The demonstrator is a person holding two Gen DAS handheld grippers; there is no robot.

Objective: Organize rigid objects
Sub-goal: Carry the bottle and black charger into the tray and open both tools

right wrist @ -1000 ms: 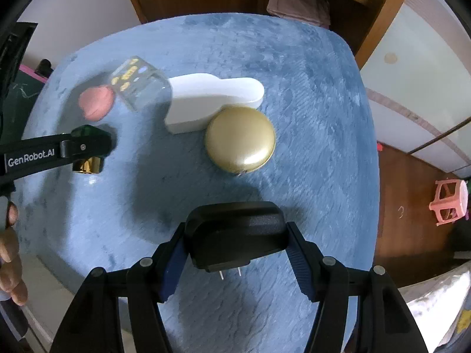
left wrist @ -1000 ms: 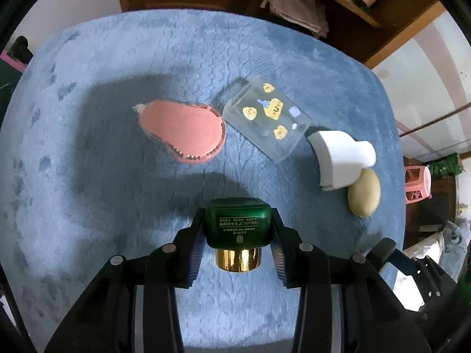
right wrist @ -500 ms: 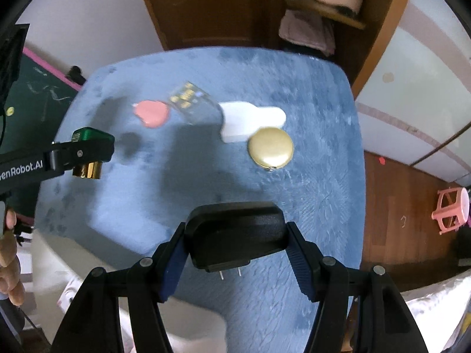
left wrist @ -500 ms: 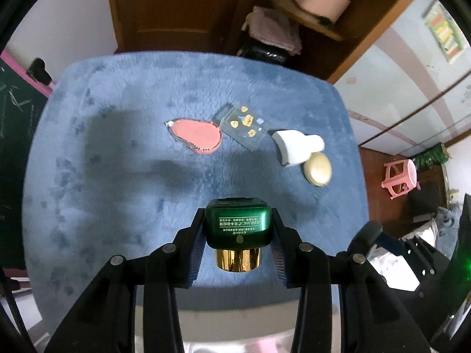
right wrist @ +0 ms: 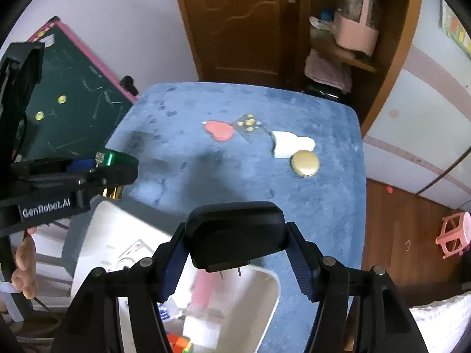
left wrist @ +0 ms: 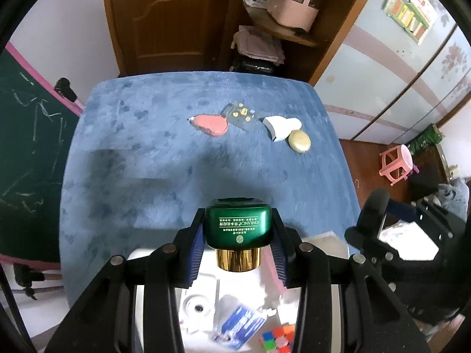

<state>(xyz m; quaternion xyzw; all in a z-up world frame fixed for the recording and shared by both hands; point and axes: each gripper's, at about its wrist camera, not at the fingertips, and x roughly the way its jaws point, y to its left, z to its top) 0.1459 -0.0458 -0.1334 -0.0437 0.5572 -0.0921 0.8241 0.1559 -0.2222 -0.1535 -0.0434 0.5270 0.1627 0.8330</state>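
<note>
My left gripper (left wrist: 238, 245) is shut on a green bottle with a gold cap (left wrist: 238, 229) and holds it above a white bin (left wrist: 206, 303) at the table's near edge. It also shows in the right wrist view (right wrist: 110, 173). My right gripper (right wrist: 235, 253) is shut on a black plug adapter (right wrist: 234, 235) over the same bin (right wrist: 112, 241). On the blue table (left wrist: 147, 153) lie a pink heart-shaped case (left wrist: 210, 123), a clear card with yellow stickers (left wrist: 240, 113), a white holder (left wrist: 281, 126) and a gold compact (left wrist: 299, 141).
The bin holds a puzzle cube (left wrist: 278, 336), a blue-and-white packet (left wrist: 238, 325) and other small items. A green chalkboard (right wrist: 67, 111) leans at the left. A wooden door and shelf stand behind the table. A pink stool (right wrist: 453, 234) is on the floor at the right.
Both grippers have pulled back and up from the table with their objects. The white bin has come into view beneath them.
</note>
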